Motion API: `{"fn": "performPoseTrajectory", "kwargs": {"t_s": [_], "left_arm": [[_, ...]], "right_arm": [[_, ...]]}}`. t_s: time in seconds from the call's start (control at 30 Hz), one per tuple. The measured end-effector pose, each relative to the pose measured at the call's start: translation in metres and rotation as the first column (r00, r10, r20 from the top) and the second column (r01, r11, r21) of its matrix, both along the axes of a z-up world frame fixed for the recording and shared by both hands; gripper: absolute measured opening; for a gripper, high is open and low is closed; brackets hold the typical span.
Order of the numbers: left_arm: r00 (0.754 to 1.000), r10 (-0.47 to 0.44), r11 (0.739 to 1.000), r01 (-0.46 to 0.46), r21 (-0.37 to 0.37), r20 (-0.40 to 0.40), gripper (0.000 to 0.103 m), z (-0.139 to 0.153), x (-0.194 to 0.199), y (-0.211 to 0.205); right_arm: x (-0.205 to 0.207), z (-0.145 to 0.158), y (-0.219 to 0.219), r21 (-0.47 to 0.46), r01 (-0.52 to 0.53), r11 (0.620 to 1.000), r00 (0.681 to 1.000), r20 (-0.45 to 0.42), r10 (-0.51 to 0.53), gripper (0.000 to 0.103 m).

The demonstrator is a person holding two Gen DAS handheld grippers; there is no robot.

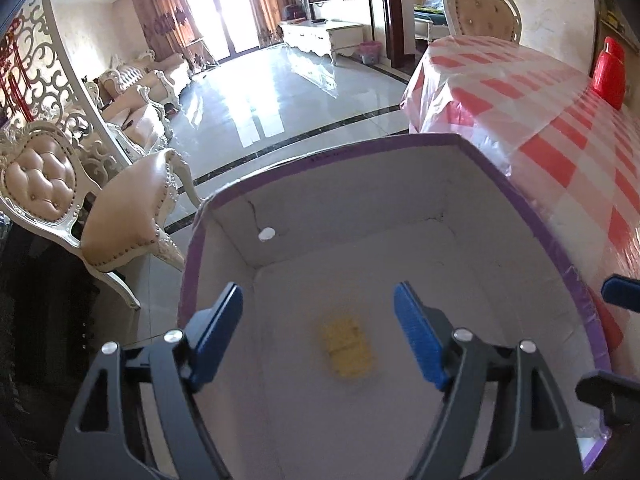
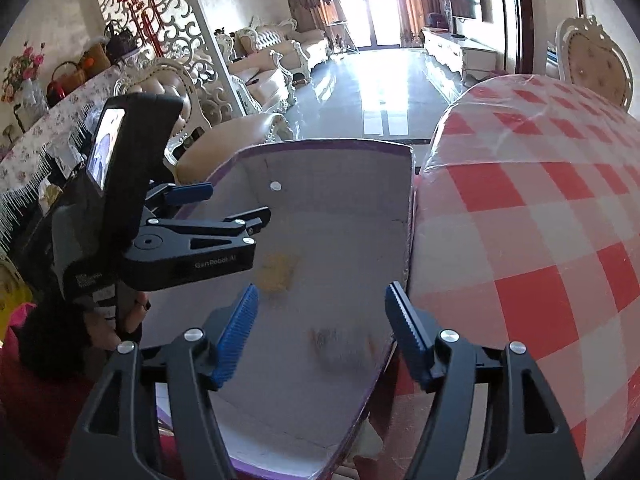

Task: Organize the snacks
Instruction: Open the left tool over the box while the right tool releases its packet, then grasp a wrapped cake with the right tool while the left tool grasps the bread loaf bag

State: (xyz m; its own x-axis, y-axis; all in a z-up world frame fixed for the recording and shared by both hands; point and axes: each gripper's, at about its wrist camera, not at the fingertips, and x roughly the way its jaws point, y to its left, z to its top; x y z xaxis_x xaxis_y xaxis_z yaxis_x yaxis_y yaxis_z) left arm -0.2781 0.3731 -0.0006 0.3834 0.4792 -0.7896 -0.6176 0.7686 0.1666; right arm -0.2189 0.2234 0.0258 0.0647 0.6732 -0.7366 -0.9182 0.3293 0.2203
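Hovering over box w/ snacks, both grippers spread, empty.

The left gripper, seen from the right wrist camera, bears the pale brand "GenRobot.AI" along its black body; small white print lower on its handle is too blurred to read; the yellow packet's print is illegible too.

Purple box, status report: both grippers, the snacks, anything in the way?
Left gripper and right gripper open, empty. Yellow snack and pale snack blurred inside purple box. Nothing blocking.
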Motion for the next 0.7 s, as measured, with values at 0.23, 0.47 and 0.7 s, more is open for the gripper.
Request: {"fn": "performPoseTrajectory", "kwargs": {"t_s": [0.23, 0.47, 0.7], "left_arm": [[0.999, 0.033, 0.999, -0.033, -0.001, 0.004, 0.095, -0.001, 0.006, -0.002], [0.998, 0.0, 0.99, 0.009, -0.139, 0.059, 0.1, 0.003, 0.033, -0.018], [0.984, -0.167, 0.98, 0.173, -0.094, 0.068, 0.1, 0.021, 0.112, -0.095]], "right_arm": [[0.009, 0.003, -0.014, 0.025, 0.002, 1.0, 0.998, -0.06, 0.0, 0.071], [0.026, 0.019, -0.064, 0.049, 0.085, 0.995, 0.996, -0.006, -0.085, 0.087], [0.082, 0.032, -0.181, 0.088, 0.407, 0.909, 0.911, 0.035, -0.411, 0.087]]}}
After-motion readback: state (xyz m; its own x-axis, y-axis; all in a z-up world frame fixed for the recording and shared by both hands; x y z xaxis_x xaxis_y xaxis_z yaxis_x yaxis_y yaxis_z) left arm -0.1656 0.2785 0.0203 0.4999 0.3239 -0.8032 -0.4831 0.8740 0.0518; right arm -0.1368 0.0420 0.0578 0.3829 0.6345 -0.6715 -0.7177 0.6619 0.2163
